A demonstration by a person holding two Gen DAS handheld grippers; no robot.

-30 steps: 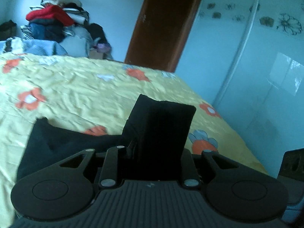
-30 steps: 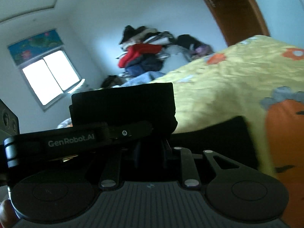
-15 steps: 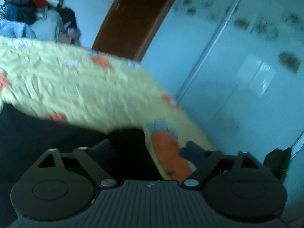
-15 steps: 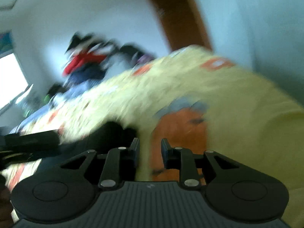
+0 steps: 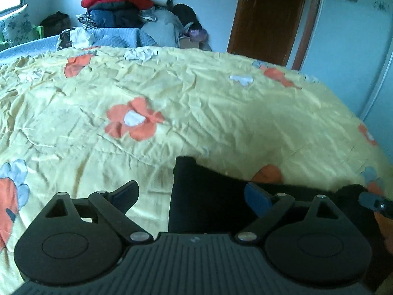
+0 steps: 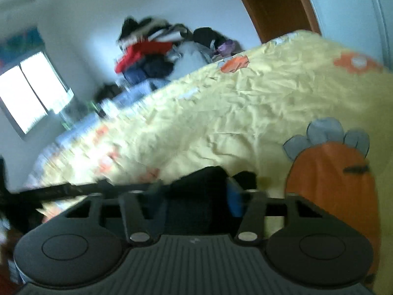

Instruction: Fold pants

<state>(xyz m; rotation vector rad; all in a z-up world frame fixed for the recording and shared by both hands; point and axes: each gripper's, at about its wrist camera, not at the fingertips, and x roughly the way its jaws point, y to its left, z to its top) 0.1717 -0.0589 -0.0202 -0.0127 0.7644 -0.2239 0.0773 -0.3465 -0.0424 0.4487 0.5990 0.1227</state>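
Note:
The black pants point(image 5: 211, 196) lie flat on the yellow flowered bedspread point(image 5: 196, 98), close in front of my left gripper point(image 5: 191, 188). Its jaws stand wide and are just starting to close. The pants' corner lies below and between them, and neither pad presses on it. In the blurred right wrist view my right gripper point(image 6: 195, 189) has its jaws opening, with black pants point(image 6: 203, 179) cloth bunched in the gap. A dark part of the other gripper shows at the right edge of the left wrist view.
A heap of clothes point(image 5: 127, 2) is piled beyond the bed's far side. A brown door point(image 5: 267, 17) and a pale wardrobe front point(image 5: 348, 49) stand at the right. A bright window point(image 6: 27, 93) is at the left. The bedspread point(image 6: 245, 98) stretches ahead.
A second ago both grippers held a raised fold of the pants. Now the pants lie on the bed, the left jaws have spread wide and the right jaws have parted. Both views swung.

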